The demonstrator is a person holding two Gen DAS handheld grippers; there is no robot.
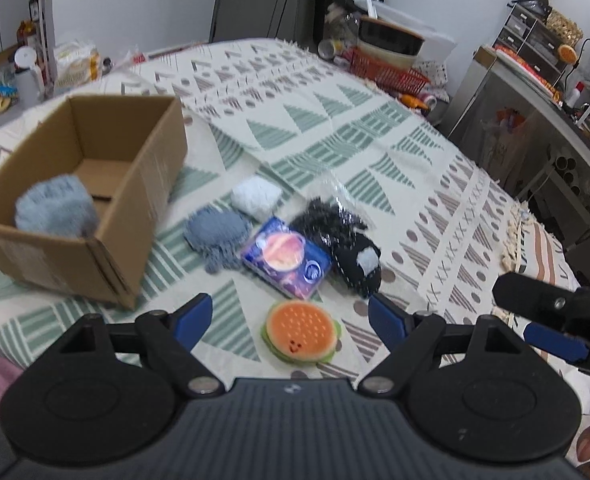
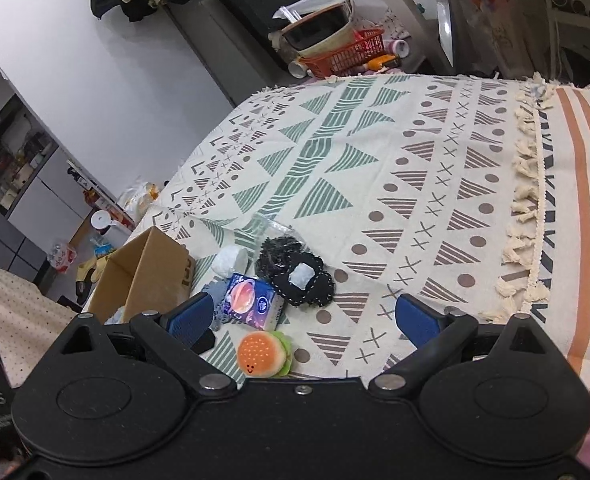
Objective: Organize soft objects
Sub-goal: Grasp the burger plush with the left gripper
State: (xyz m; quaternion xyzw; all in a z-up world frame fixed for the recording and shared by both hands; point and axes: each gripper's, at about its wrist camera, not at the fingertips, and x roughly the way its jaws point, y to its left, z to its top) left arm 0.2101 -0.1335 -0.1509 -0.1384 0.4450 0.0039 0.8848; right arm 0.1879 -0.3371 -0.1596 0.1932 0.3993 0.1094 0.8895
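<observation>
An open cardboard box [image 1: 135,184] stands at the left on the patterned cloth, with a fluffy grey-blue cloth [image 1: 57,208] inside. Beside it lie a grey-blue chenille mitt [image 1: 217,232], a white fluffy ball [image 1: 257,196], a blue tissue pack [image 1: 287,258], a black fabric piece with a white patch [image 1: 351,256] and a burger plush [image 1: 301,334]. My left gripper [image 1: 291,320] is open and empty, hovering just above the burger plush. My right gripper [image 2: 305,316] is open and empty above the burger plush [image 2: 263,354]; it also shows in the left wrist view [image 1: 551,320].
A red basket [image 1: 387,70] with bowls and clutter stands past the far edge of the cloth. A metal cabinet and shelves [image 1: 535,92] stand to the right. A tasselled cloth edge [image 2: 527,208] runs along the right side, with a striped cover beyond it.
</observation>
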